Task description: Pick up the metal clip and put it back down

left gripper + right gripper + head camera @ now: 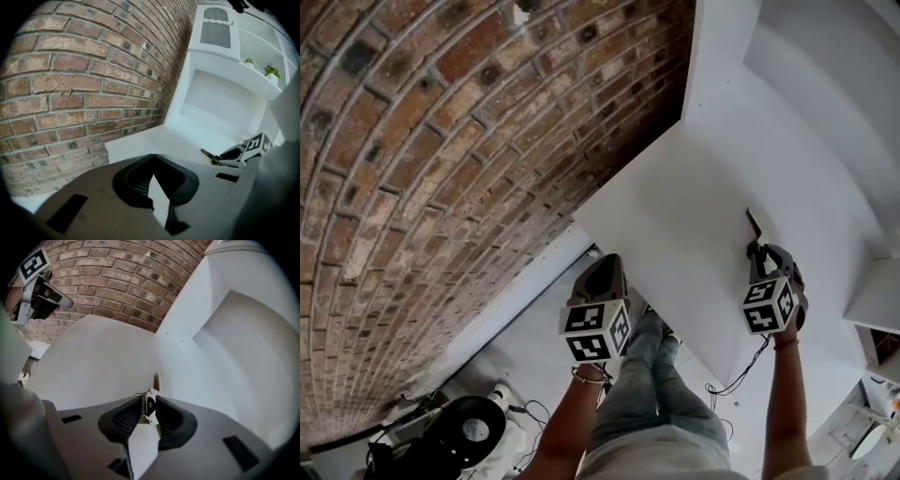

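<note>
The right claw (pixel 149 398) is pressed shut on the metal clip (pixel 150 401), pinching its rear end; the front end projects forward past the fingertips. The clip is over the white worktop (pixel 675 244), well in from the edge. Contact with the surface cannot be determined. The left claw (pixel 152 157) is pressed together with nothing between its jaws. It is positioned off the worktop's near edge, beside the brick wall (pixel 441 169).
</note>
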A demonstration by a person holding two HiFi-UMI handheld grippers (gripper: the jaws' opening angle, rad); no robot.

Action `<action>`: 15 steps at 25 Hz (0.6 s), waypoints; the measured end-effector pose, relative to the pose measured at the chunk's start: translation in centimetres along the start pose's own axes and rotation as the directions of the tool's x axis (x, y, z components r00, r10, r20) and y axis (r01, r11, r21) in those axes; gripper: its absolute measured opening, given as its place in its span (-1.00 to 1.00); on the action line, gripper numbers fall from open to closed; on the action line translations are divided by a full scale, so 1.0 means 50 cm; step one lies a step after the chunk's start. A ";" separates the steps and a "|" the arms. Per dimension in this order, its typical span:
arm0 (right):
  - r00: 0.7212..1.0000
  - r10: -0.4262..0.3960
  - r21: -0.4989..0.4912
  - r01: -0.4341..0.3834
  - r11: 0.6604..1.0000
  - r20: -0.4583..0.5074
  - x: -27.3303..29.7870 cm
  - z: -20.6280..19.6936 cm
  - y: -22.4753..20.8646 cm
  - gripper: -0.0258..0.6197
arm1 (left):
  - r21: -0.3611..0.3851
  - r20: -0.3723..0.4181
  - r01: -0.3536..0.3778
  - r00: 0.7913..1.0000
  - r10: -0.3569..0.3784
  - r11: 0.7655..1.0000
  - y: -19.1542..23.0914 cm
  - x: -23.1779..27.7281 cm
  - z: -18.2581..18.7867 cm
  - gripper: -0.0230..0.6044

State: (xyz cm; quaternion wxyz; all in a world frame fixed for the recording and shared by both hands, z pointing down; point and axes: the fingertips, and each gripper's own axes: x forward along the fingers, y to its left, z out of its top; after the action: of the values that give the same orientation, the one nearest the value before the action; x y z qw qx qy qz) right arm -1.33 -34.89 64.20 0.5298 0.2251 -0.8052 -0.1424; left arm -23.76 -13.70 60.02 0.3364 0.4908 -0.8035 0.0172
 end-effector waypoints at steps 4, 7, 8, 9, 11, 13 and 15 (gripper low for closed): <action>1.000 0.014 0.002 -0.014 1.000 -0.006 -0.001 -0.001 0.006 -0.59 | -0.005 0.002 0.003 1.000 -0.003 1.000 0.003 0.000 0.004 -0.89; 1.000 0.006 0.018 -0.006 1.000 -0.004 -0.005 0.000 0.002 -0.59 | -0.003 0.002 0.009 1.000 -0.009 1.000 0.001 0.001 0.009 -0.89; 1.000 0.002 0.024 -0.002 1.000 0.000 -0.008 0.001 0.000 -0.59 | -0.002 0.002 0.010 1.000 -0.010 1.000 0.000 0.002 0.011 -0.89; 1.000 -0.001 0.031 0.001 1.000 0.003 -0.012 0.001 -0.002 -0.59 | -0.002 0.002 0.012 1.000 -0.012 1.000 -0.001 0.002 0.013 -0.89; 1.000 0.001 0.048 -0.002 0.999 0.010 -0.022 0.002 -0.003 -0.59 | 0.001 0.001 0.016 1.000 -0.016 1.000 -0.004 0.002 0.017 -0.89; 1.000 0.010 0.076 -0.011 0.997 0.020 -0.033 0.001 -0.002 -0.59 | 0.007 0.001 0.025 1.000 -0.025 1.000 -0.011 0.004 0.023 -0.89; 0.999 0.017 0.118 -0.021 0.993 0.033 -0.047 -0.002 -0.002 -0.59 | 0.017 0.005 0.038 0.999 -0.038 0.999 -0.024 0.007 0.033 -0.89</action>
State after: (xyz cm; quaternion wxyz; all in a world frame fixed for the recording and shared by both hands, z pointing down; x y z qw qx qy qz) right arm -0.41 -33.76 62.35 0.5040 0.2462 -0.8227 -0.0927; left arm -23.79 -15.19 58.60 0.3305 0.5087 -0.7948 0.0163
